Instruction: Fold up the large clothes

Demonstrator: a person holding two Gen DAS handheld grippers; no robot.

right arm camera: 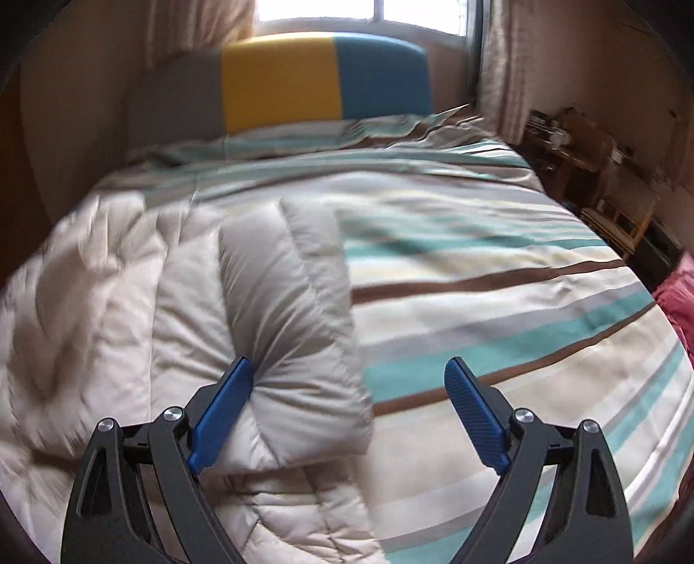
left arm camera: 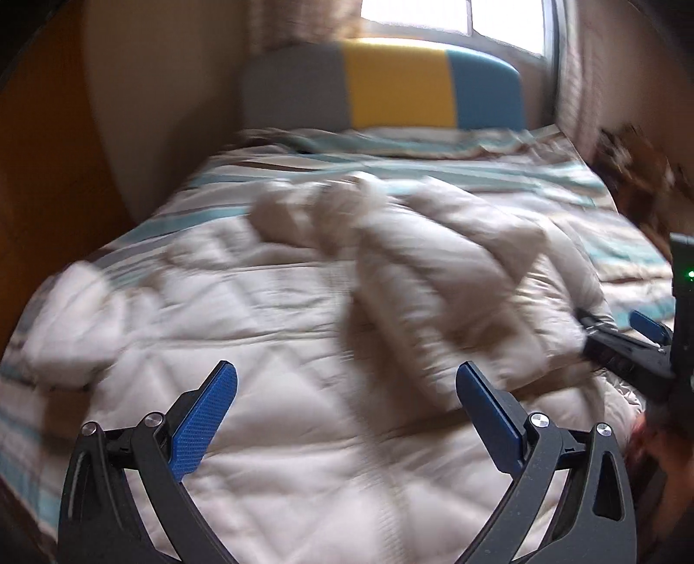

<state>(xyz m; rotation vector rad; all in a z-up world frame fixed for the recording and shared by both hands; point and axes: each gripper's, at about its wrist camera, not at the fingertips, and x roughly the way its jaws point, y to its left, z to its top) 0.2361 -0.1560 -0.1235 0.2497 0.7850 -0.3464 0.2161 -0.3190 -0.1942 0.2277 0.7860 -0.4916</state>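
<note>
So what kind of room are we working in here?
Most likely a bedroom: a bed with a striped duvet, a grey, yellow and blue headboard, and a curtained window behind it. The puffy jacket lies on the bed.

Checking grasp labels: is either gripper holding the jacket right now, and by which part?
Nothing is held. The left gripper and right gripper both stand open above the white puffer jacket on the striped bedspread.
</note>
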